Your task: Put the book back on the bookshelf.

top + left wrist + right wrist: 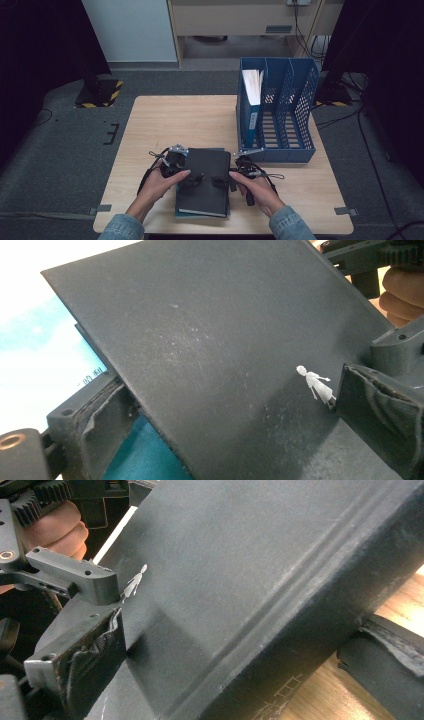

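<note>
Black matte hardcover book (206,181) lies at table's near edge, atop a teal book (178,214) w/ only edges peeking out. Left gripper (192,178) clamps the black cover's left edge, one jaw above, one below, cover slightly lifted. Right gripper (223,181) jaws straddle the spine side, closed onto it. Blue perforated plastic file rack (280,110) stands well apart, far right on the light wooden table (165,125).

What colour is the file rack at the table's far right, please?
The file rack is blue, with perforated walls; the high view shows it best.
</note>
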Demonstrator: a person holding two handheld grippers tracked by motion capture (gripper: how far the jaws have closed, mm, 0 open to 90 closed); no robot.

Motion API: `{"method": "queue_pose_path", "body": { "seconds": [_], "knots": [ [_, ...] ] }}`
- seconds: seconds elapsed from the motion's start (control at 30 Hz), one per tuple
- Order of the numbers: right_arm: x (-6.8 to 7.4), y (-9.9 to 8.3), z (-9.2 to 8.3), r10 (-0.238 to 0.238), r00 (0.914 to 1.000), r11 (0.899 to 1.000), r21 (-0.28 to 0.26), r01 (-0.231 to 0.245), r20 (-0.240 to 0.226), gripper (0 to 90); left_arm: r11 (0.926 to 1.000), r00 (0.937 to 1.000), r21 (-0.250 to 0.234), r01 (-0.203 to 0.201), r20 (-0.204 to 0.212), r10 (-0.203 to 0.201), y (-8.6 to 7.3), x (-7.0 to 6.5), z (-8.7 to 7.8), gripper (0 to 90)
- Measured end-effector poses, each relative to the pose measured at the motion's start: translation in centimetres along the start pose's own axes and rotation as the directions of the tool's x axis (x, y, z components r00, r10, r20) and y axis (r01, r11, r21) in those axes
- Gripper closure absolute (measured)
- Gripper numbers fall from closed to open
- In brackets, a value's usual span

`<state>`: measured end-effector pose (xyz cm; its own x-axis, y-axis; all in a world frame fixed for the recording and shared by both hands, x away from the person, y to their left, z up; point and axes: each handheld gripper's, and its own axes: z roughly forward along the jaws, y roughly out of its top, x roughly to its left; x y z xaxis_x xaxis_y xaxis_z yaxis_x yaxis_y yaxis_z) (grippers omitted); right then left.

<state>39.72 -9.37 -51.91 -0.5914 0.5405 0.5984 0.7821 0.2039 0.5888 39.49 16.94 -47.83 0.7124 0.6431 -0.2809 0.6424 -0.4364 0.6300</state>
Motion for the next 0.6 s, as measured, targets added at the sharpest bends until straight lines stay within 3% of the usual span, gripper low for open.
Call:
{"method": "queue_pose_path", "body": {
  "seconds": [0.13, 0.27, 0.47, 0.6],
  "knots": [
    [0.3, 0.5, -0.1, -0.001, 0.9999, 0.999, 0.037, 0.001, 0.016, 0.6, 1.0000, 0.9999, 0.000, -0.010, 0.008, 0.010, 0.1, 0.1, -0.2, 3.8],
    [0.7, 1.2, -0.5, -0.029, 0.9991, 0.997, 0.067, 0.027, 0.032, 4.0, 1.0000, 1.0000, -0.002, -0.007, 0.005, 0.007, 0.4, 0.3, -1.1, 12.1],
    [1.4, 2.0, -1.5, -0.059, 0.9977, 0.998, 0.040, 0.058, 0.032, 12.2, 0.9994, 0.9996, -0.023, -0.026, -0.002, 0.026, 0.6, 0.3, -2.7, 21.8],
    [2.3, 2.6, -2.0, -0.096, 0.9937, 0.995, 0.036, 0.094, 0.058, 13.7, 0.9978, 0.9992, -0.055, -0.037, -0.018, 0.036, 0.8, 0.2, -3.7, 29.2]
  ]
}}
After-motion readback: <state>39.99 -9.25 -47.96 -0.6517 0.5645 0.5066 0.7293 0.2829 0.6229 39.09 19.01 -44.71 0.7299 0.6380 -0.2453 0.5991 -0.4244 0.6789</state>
